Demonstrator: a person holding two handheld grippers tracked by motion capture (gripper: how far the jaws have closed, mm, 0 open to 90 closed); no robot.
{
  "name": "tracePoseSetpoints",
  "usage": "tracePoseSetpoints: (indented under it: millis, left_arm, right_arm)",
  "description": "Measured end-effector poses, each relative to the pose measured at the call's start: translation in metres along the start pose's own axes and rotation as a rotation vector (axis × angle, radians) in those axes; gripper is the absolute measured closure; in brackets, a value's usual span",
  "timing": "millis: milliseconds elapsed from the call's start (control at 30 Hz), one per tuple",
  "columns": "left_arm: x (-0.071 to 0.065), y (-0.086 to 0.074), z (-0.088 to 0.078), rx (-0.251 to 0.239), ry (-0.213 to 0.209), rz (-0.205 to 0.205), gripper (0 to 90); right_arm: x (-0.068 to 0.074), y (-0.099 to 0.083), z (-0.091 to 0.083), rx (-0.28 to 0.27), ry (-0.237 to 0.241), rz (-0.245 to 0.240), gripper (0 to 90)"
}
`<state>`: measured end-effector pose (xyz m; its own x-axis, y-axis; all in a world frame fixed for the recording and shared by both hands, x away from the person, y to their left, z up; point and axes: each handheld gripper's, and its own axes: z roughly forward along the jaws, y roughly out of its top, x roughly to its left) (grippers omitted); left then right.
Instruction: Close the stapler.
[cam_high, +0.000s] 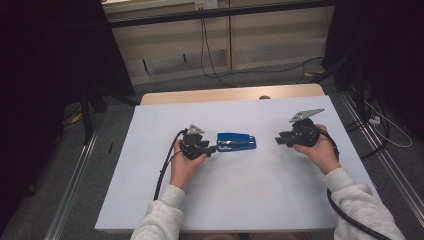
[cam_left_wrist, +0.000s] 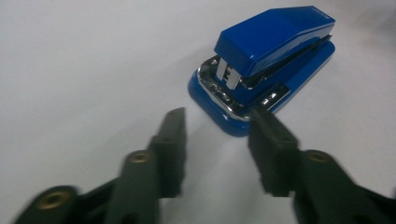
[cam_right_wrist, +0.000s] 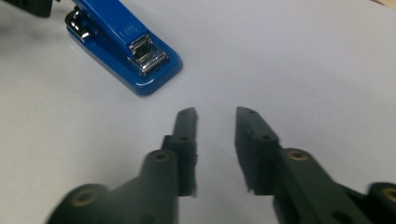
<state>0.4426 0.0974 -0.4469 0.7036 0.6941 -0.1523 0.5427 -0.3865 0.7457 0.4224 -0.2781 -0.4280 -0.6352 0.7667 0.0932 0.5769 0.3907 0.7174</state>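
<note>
A: Item one, left gripper (cam_high: 212, 148)?
B: Jaws parted, empty, just beside the blue stapler (cam_high: 236, 141), mid-table (cam_high: 150, 200).
A: Item two, right gripper (cam_high: 279, 140)?
B: Parted, empty, nearer the right edge. Stapler not yet grasped; pickup remains, I'd judge.

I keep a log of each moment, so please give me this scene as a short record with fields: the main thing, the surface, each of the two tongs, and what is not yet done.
main thing: blue stapler, lying flat, shut
surface: white table
left tongs: jaws apart, right beside the stapler's end; nothing between them
right tongs: jaws apart, clear of the stapler, pointing toward it
contact: one left fingertip overlaps the stapler's base in the left gripper view; whether it touches cannot be told
not yet done: stapler not gripped
</note>
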Motion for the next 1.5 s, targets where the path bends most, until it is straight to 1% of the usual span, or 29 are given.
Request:
tracePoseSetpoints:
  millis: [33, 67, 100, 133, 167, 200, 233, 267, 300, 333, 400, 433, 500, 567, 667, 767, 800, 833, 933, 967, 1000, 1033, 1133, 1200, 1267, 1300, 1333, 1367, 1500]
  left_arm:
    - [0.000, 0.000, -0.002, -0.001, -0.030, 0.001, 52.1]
    - [-0.001, 0.000, -0.004, -0.010, -0.029, 0.006, 49.3]
    - [-0.002, 0.000, -0.006, -0.009, -0.038, 0.011, 43.0]
    - [-0.002, -0.001, -0.009, 0.001, -0.057, 0.032, 40.6]
    - [-0.003, -0.001, -0.010, -0.004, -0.070, 0.024, 40.4]
    - [-0.005, -0.002, -0.013, -0.014, -0.072, 0.015, 37.7]
    - [-0.006, -0.002, -0.014, -0.011, -0.077, 0.014, 31.7]
    - [-0.006, -0.002, -0.016, 0.000, -0.088, 0.027, 28.0]
    - [-0.006, -0.003, -0.018, -0.009, -0.088, 0.025, 26.2]
    - [-0.006, -0.004, -0.021, -0.010, -0.093, 0.022, 23.5]
    - [-0.004, -0.005, -0.026, -0.020, -0.096, 0.012, 19.7]
    - [-0.004, -0.005, -0.028, -0.030, -0.084, 0.003, 18.2]
    - [-0.001, -0.006, -0.033, -0.046, -0.085, -0.015, 15.9]
    - [0.002, -0.007, -0.037, -0.055, -0.083, -0.031, 14.0]
    - [0.003, -0.009, -0.043, -0.058, -0.080, -0.022, 11.8]
    - [0.004, -0.010, -0.047, -0.066, -0.082, -0.015, 10.9]
    - [0.004, -0.010, -0.049, -0.075, -0.083, -0.025, 10.8]
    - [0.004, -0.011, -0.049, -0.079, -0.088, -0.027, 10.8]
    - [0.004, -0.013, -0.053, -0.077, -0.088, -0.015, 10.6]
    - [0.004, -0.015, -0.055, -0.074, -0.090, -0.013, 10.6]
    - [0.003, -0.015, -0.055, -0.077, -0.082, -0.016, 10.6]
    - [0.004, -0.016, -0.057, -0.070, -0.086, -0.011, 10.5]
    - [0.004, -0.018, -0.062, -0.079, -0.078, -0.017, 9.7]
    - [0.005, -0.019, -0.065, -0.080, -0.083, -0.009, 9.7]
    - [0.005, -0.020, -0.067, -0.083, -0.078, -0.007, 9.7]
    - [0.005, -0.021, -0.067, -0.086, -0.076, -0.014, 9.7]
    - [0.005, -0.022, -0.068, -0.085, -0.075, -0.015, 9.7]
    - [0.005, -0.023, -0.069, -0.082, -0.077, -0.009, 9.7]
    - [0.007, -0.026, -0.073, -0.076, -0.071, -0.007, 9.6]
  right_arm:
    - [0.000, -0.001, -0.001, -0.007, 0.008, 0.001, 62.7]
    - [0.001, -0.001, -0.002, -0.015, 0.006, 0.005, 57.4]
    - [0.001, -0.002, -0.004, -0.018, 0.005, 0.020, 55.3]
    - [0.001, -0.002, -0.005, -0.021, 0.014, 0.024, 54.4]
    - [0.002, -0.003, -0.006, -0.033, 0.012, 0.036, 49.3]
    - [0.003, -0.004, -0.007, -0.037, 0.009, 0.046, 44.7]
    - [0.005, -0.004, -0.007, -0.030, 0.015, 0.044, 43.2]
    - [0.006, -0.005, -0.008, -0.030, 0.017, 0.032, 41.8]
    - [0.008, -0.005, -0.009, -0.029, 0.012, 0.033, 38.1]
    - [0.009, -0.006, -0.010, -0.027, 0.017, 0.044, 35.2]
    - [0.012, -0.008, -0.012, -0.043, 0.018, 0.054, 32.6]
    - [0.013, -0.009, -0.013, -0.043, 0.017, 0.066, 29.6]
    - [0.016, -0.011, -0.015, -0.045, 0.020, 0.058, 27.3]
    - [0.018, -0.013, -0.017, -0.045, 0.026, 0.063, 24.0]
    - [0.022, -0.017, -0.019, -0.042, 0.035, 0.056, 21.5]
    - [0.026, -0.021, -0.022, -0.043, 0.034, 0.051, 18.9]
    - [0.027, -0.022, -0.023, -0.042, 0.034, 0.049, 18.5]
    - [0.027, -0.023, -0.024, -0.043, 0.032, 0.044, 18.3]
    - [0.029, -0.027, -0.028, -0.044, 0.032, 0.054, 17.2]
    - [0.032, -0.030, -0.030, -0.041, 0.034, 0.049, 16.6]
    - [0.032, -0.030, -0.030, -0.041, 0.034, 0.049, 16.6]
    - [0.032, -0.031, -0.031, -0.041, 0.036, 0.049, 16.3]
    - [0.036, -0.034, -0.035, -0.041, 0.038, 0.044, 16.0]
    - [0.038, -0.036, -0.037, -0.044, 0.039, 0.042, 15.7]
    - [0.039, -0.039, -0.038, -0.038, 0.039, 0.046, 15.4]
    - [0.040, -0.040, -0.039, -0.033, 0.037, 0.039, 15.4]
    - [0.041, -0.040, -0.040, -0.030, 0.038, 0.033, 15.3]
    - [0.041, -0.041, -0.040, -0.032, 0.038, 0.035, 15.3]
    - [0.042, -0.044, -0.045, -0.037, 0.040, 0.037, 15.1]
